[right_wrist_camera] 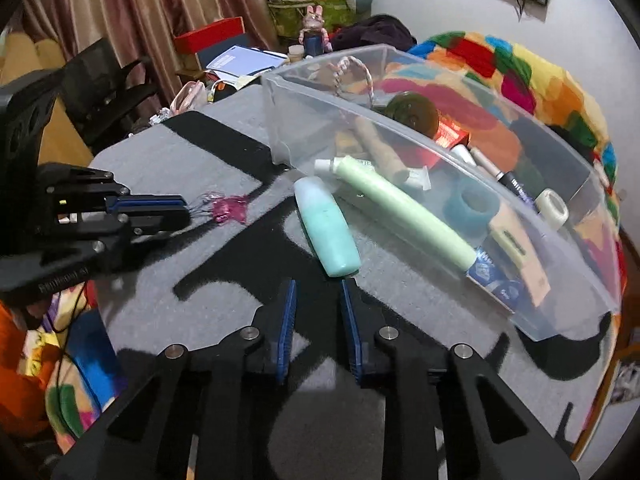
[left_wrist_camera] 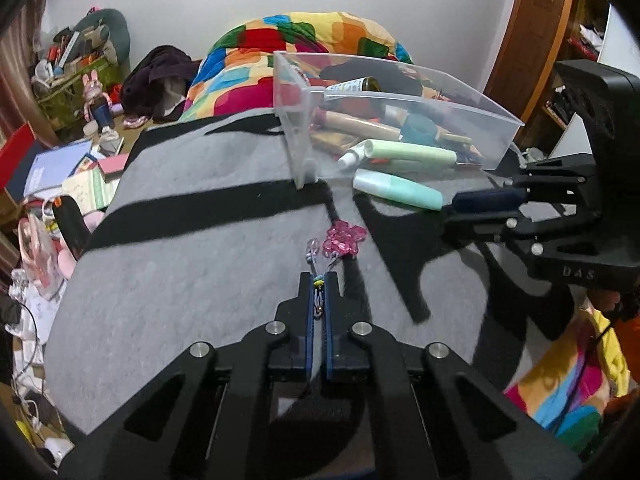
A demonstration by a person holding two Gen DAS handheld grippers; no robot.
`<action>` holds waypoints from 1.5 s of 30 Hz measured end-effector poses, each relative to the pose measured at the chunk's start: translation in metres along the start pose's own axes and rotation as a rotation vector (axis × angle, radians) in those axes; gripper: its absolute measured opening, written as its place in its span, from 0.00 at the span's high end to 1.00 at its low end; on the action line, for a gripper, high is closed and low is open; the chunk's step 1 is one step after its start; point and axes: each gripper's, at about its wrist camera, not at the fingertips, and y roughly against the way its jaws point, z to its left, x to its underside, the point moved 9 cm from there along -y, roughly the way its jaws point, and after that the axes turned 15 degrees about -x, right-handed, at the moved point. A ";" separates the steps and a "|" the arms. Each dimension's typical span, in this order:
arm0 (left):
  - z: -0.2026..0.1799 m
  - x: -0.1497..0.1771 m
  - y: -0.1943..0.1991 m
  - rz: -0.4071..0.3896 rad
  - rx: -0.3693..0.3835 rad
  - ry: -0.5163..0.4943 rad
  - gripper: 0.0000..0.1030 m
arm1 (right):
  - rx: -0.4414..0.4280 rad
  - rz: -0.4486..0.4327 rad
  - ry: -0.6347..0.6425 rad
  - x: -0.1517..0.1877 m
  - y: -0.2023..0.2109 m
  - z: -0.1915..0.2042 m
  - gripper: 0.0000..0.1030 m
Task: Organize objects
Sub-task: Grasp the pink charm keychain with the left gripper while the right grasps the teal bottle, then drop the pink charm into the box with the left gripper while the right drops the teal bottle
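Note:
A pink flower charm (left_wrist_camera: 345, 239) on a beaded string lies on the grey and black cloth (left_wrist_camera: 192, 264). My left gripper (left_wrist_camera: 319, 277) is shut on that string, just short of the charm (right_wrist_camera: 230, 208). A teal bottle (left_wrist_camera: 396, 189) lies on the cloth beside a clear plastic bin (left_wrist_camera: 290, 92). The bin (right_wrist_camera: 280, 120) holds a light green tube (right_wrist_camera: 404, 216) and several other items. My right gripper (right_wrist_camera: 319, 282) stands a little open at the bottle's (right_wrist_camera: 328, 228) near end. Nothing is between its pads. In the left wrist view the right gripper (left_wrist_camera: 450, 205) tips meet the bottle's end.
A bright patchwork blanket (left_wrist_camera: 304, 40) is heaped behind the bin. Books and boxes (left_wrist_camera: 60, 164) crowd the floor past the cloth's left edge. A black chair (right_wrist_camera: 104, 80) stands by the curtain. A person's orange sleeve (right_wrist_camera: 16, 360) shows at the lower left.

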 end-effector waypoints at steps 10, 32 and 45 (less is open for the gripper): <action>-0.006 -0.010 -0.009 -0.004 0.009 -0.008 0.63 | 0.041 0.015 -0.016 -0.033 -0.025 -0.013 0.69; -0.034 -0.067 0.030 -0.182 0.016 0.013 0.76 | 0.029 -0.235 -0.172 -0.009 0.072 -0.030 0.78; -0.042 -0.146 0.074 -0.347 0.021 0.058 0.76 | 0.105 -0.429 -0.257 -0.045 0.135 -0.062 0.78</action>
